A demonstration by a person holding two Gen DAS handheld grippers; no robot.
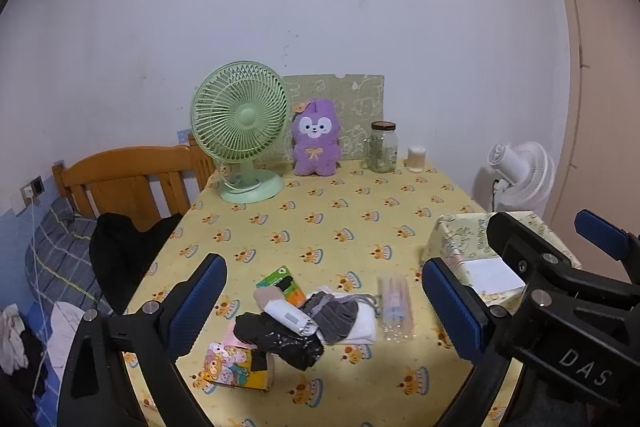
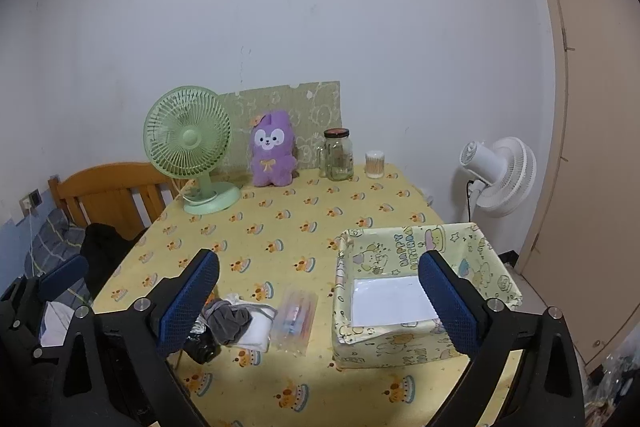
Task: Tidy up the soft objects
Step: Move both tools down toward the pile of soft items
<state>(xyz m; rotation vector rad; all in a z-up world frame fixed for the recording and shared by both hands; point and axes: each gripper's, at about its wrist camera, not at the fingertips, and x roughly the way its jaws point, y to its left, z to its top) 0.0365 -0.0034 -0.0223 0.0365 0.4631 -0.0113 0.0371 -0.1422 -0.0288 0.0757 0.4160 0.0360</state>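
Left hand-held gripper (image 1: 322,297): its blue-padded fingers are standing wide apart, holding nothing, hovering above the heap of soft things; its base is running out of the frame.
Heap of soft things: a crumpled black cloth (image 1: 280,341), a rolled beige-and-white sock (image 1: 286,313) and a grey fabric piece (image 1: 334,313) on a folded white cloth (image 1: 362,327) are lying piled together near the front of the counter (image 1: 320,223), which is wearing a yellow cloth printed with cakes.
Hidden parts: the black cloth is covering part of a cartoon-printed pink-and-yellow packet (image 1: 230,363); a small green-and-orange carton (image 1: 280,283) is peeking out behind the sock, its print too small to read.
Clear plastic sleeve of pens (image 1: 394,307): lying just right of the heap, blurred.
Right hand-held gripper (image 2: 318,301): fingers likewise spread, empty, hovering between the heap and the box; in the left wrist view its black body is showing white letters "DAS".
Yellow paper-covered open box (image 2: 492,267): standing at the right of the counter, a white sheet on its floor; "HAPPY BIRTHDAY" is reading on the inner wall in the right wrist view only, since the left wrist view is cutting the box off behind the other gripper.
Back row: a pale green desk fan (image 1: 240,125), a purple plush rabbit (image 1: 316,139), a glass jar (image 1: 382,147) with an unreadable label.
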